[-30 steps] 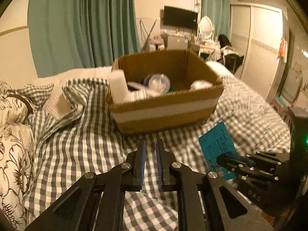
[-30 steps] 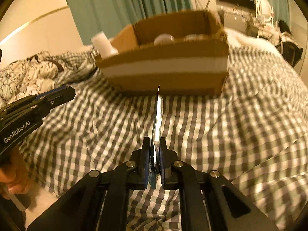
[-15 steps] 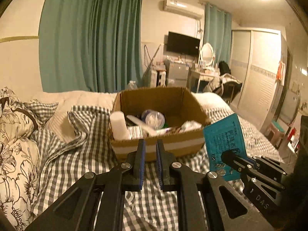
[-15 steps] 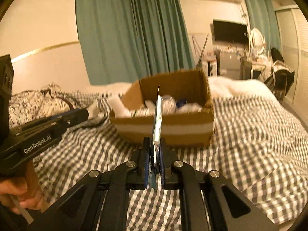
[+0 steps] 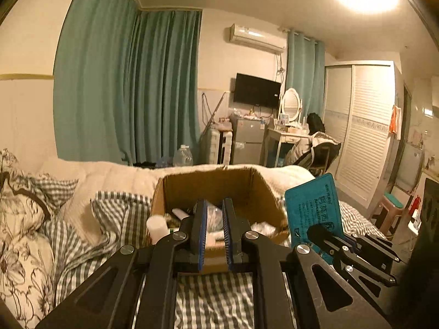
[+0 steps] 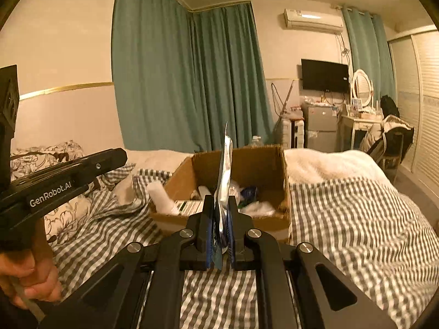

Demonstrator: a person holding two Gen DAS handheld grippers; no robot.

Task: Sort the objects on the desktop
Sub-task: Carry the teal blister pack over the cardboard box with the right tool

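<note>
On the far left of the right wrist view a person's hand [image 6: 26,279] grips the handle of the black left gripper [image 5: 214,205]. Its blue-padded fingers [image 5: 201,224] stand close together with only a narrow gap, and nothing sits between them. Beneath lies the bed with its grey-and-white checked cover [image 6: 356,219], and a pillow with a dark floral print [image 5: 19,246] rests at the left edge. In the middle sits the open brown cardboard box [image 6: 258,164] on the cover. A white cylindrical bottle [image 6: 160,196] leans at the box's left front corner, and small white packets and a dark blue item lie inside, too jumbled to name. The black right gripper [image 6: 219,205] is clamped on a flat teal foil packet with printed text [image 5: 312,211], held upright and edge-on in front of the box. To the right, behind the bed, hang teal curtains [image 6: 192,82].
</note>
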